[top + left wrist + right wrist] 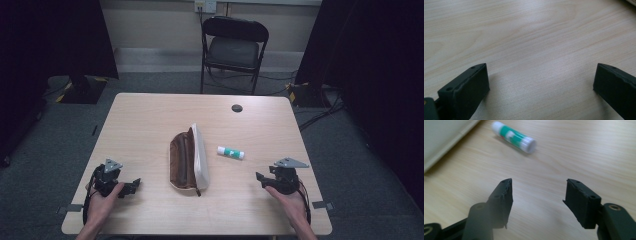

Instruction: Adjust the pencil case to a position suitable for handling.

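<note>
A brown and cream pencil pouch (188,160) lies lengthwise in the middle of the wooden table (150,120), its zip open along the top. A green and white glue stick (230,152) lies just right of it, and shows ahead of the right gripper's jaws (514,137). My left gripper (131,186) rests near the front left edge, open, with bare wood between its jaws (541,82). My right gripper (262,178) rests near the front right edge, open and empty (537,192). The pouch's cream side (441,137) fills the right gripper view's top left.
A small dark round disc (237,108) sits near the table's far edge. A black folding chair (233,47) stands behind the table. Cables run over the floor at right. Bare wood lies between each gripper and the pouch.
</note>
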